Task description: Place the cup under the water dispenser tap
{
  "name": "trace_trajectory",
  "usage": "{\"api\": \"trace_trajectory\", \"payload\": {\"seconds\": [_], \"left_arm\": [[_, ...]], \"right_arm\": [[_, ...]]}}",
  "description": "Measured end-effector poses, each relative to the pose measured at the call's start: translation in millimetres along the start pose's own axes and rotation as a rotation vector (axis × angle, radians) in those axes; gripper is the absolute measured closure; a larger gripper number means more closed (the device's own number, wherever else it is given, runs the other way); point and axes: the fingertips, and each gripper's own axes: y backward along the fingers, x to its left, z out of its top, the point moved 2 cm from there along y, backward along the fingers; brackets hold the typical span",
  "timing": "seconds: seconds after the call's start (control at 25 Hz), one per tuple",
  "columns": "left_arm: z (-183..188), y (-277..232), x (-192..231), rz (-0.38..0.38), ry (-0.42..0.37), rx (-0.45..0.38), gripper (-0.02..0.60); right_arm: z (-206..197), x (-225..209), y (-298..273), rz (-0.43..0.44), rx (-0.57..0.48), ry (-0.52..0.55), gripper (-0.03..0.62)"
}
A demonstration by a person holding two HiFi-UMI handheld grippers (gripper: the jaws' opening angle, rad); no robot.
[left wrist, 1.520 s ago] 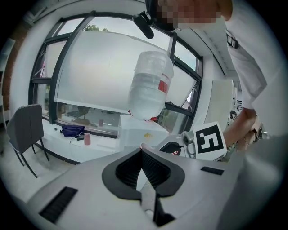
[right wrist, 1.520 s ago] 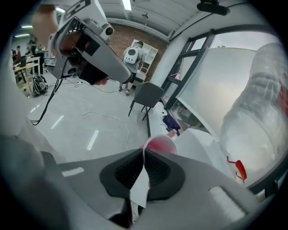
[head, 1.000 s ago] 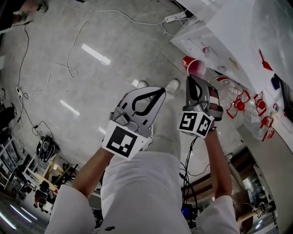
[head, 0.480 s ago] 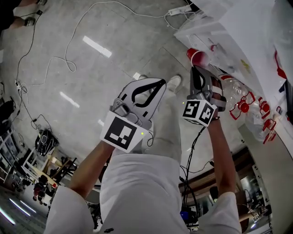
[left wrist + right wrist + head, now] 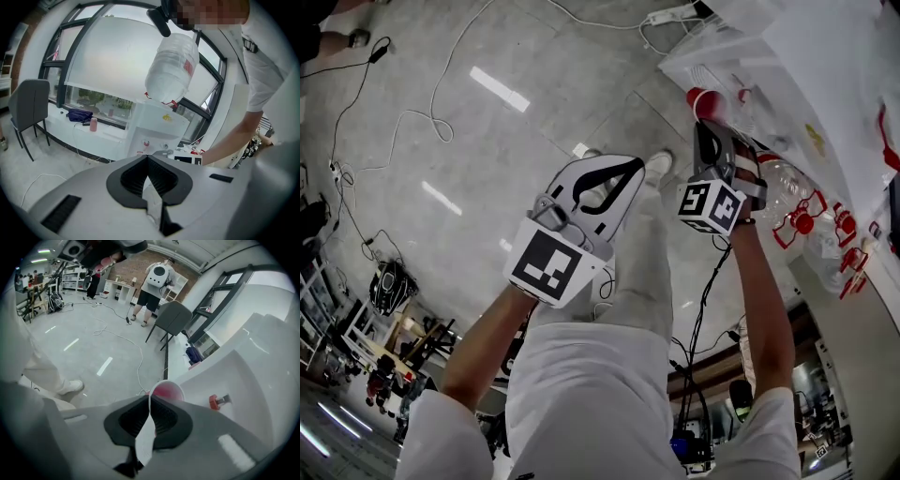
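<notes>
The red cup (image 5: 705, 101) has a white rim, and my right gripper (image 5: 705, 131) is shut on that rim. In the right gripper view the cup (image 5: 166, 392) juts out past the shut jaws, tilted, beside the white water dispenser (image 5: 243, 376). The dispenser's red tap (image 5: 214, 401) sits to the cup's right, apart from it. My left gripper (image 5: 614, 183) hangs shut and empty at the middle of the head view. The left gripper view shows its pads meeting (image 5: 147, 161), with the dispenser (image 5: 157, 124) and its upturned water bottle (image 5: 171, 70) ahead.
Cables and a power strip (image 5: 670, 14) lie on the grey floor. A grey chair (image 5: 173, 317) stands by the window ledge, and a person with a backpack (image 5: 157, 282) stands farther back. The person's shoes (image 5: 656, 169) are below the grippers.
My right gripper has sunk with the cup and drawn closer to the dispenser front and its red tap. The left gripper has dropped a little, still shut.
</notes>
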Motion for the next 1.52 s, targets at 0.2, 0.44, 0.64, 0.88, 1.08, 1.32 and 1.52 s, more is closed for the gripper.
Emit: {"api": "trace_trajectory", "payload": {"seconds": [0.2,0.44,0.64,0.88,1.08,1.32,1.52], "left_arm": [[-9.8,-7.2,1.5,0.008,-0.002,0.011,0.581],[-17.0,-9.5,-3.3,0.001,0.005,0.012,0.581],[-19.9,-9.1,-2.7,-0.004,0.002,0.015,0.581],[-20.1,-10.6,-1.1,-0.009,-0.015,0.025,0.581],[-19.6,-10.1,-1.0,-0.009,-0.01,0.022,0.581],[-26.7,-7.3,-0.1,-0.006,-0.009,0.042,0.581],[-28.4,-7.7,-1.5,-0.007,-0.011,0.043,0.581]], "right_arm": [[-12.1,7.3,-22.7,0.026,0.055,0.009,0.572],[-24.6,4.5,-39.8,-0.01,0.117,0.032,0.572],[-37.6,-0.4,-54.5,-0.024,0.166,0.041,0.572],[-54.8,-3.0,-67.3,-0.015,0.219,0.041,0.571],[-66.4,-2.4,-74.6,-0.011,0.243,0.026,0.571],[-64.8,4.1,-83.1,-0.006,0.233,0.008,0.57],[-64.9,2.5,-85.9,-0.027,0.234,0.035,0.569]]}}
